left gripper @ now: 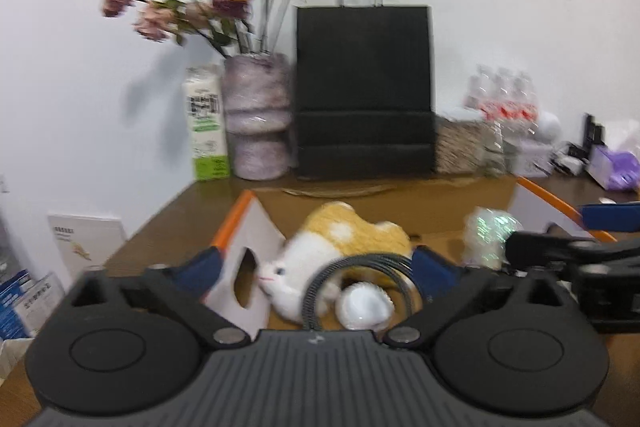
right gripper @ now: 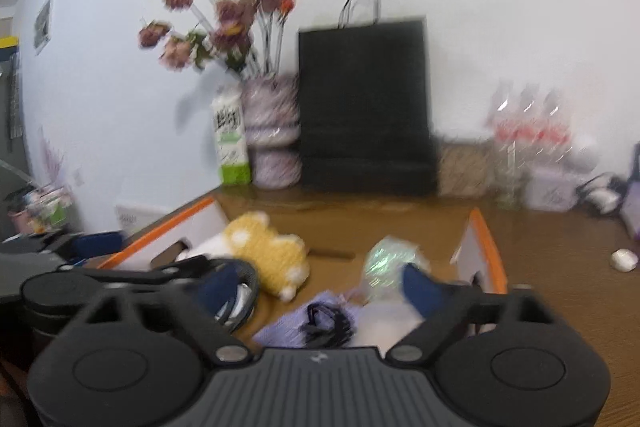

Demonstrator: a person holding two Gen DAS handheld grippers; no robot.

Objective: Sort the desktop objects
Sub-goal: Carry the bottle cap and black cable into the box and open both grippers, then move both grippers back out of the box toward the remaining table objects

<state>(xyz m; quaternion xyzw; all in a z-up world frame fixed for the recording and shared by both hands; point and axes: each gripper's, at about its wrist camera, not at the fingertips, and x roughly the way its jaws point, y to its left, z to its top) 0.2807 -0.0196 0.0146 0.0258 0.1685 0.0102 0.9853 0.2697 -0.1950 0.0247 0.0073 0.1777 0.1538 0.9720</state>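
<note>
An open cardboard box [left gripper: 256,227] with orange-edged flaps lies on the brown desk. Inside it are a yellow and white plush cat [left gripper: 340,247], a black coiled cable ring [left gripper: 360,263] over a white round object [left gripper: 364,307], and an iridescent ball [left gripper: 490,233]. My left gripper [left gripper: 316,267] is open over the plush and cable, pads touching nothing. In the right wrist view my right gripper [right gripper: 320,289] is open above a purple pouch [right gripper: 288,327] with a black cord, near the ball [right gripper: 386,261] and plush [right gripper: 268,251]. The box flap [right gripper: 486,251] stands to its right.
Along the wall stand a black paper bag [left gripper: 364,91], a vase of dried roses [left gripper: 258,115], a green and white carton [left gripper: 206,131], a woven basket [left gripper: 460,147] and wrapped water bottles [left gripper: 502,99]. A small white case [right gripper: 624,259] lies on the desk at right.
</note>
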